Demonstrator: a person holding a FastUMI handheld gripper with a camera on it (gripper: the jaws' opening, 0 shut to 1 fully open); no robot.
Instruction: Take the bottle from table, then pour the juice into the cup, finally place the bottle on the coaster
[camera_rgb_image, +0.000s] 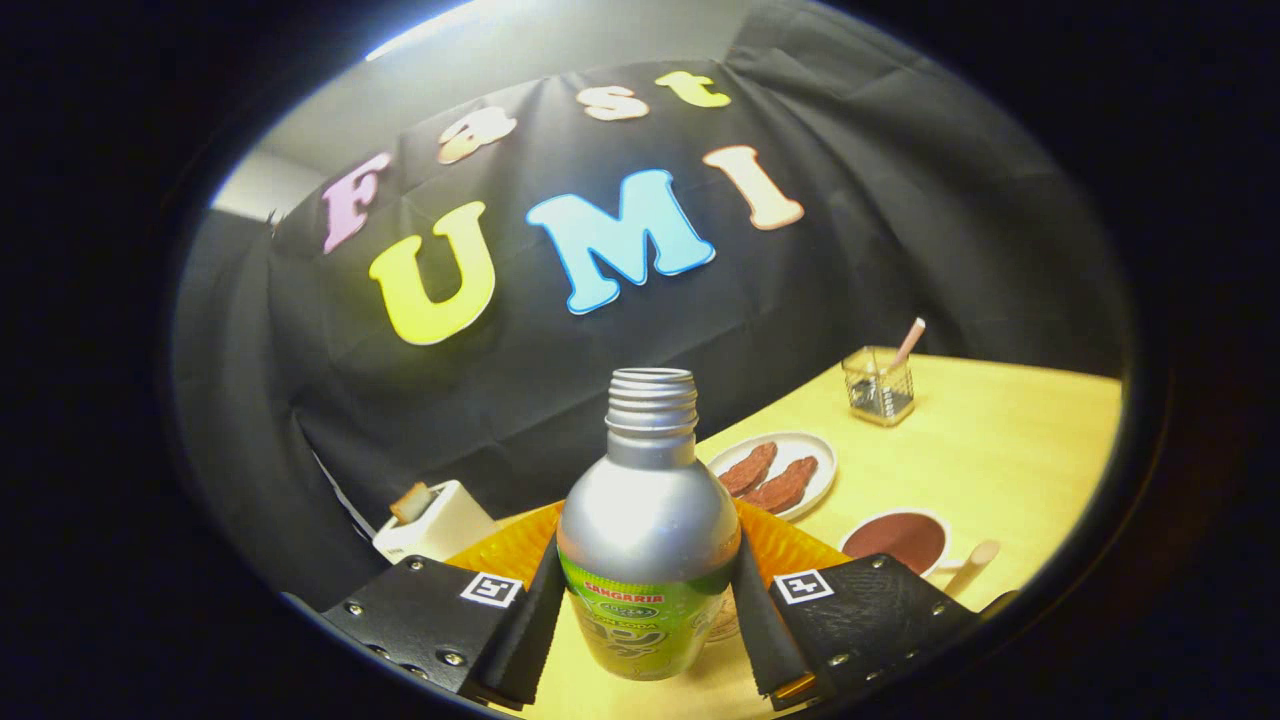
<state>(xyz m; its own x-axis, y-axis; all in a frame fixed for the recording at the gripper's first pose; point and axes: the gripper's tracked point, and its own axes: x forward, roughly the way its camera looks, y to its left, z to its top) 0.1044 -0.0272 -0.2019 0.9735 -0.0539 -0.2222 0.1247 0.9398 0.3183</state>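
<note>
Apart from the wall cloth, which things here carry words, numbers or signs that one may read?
Bottle label, clamped in the gripper: a red brand line over green print, curved and blurred, not safely readable.
Square markers on the fingers: black-and-white patterns, no words.
Plate: no text.

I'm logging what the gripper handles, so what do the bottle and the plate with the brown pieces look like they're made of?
The bottle, clamped between both fingers of the gripper, looks like aluminium: matte silver shoulder, threaded open neck, soft highlights, with a glossy green printed wrap lower down. The plate, beyond the fingers on the yellow table, looks like glazed white ceramic, though plastic can't be ruled out.
</note>
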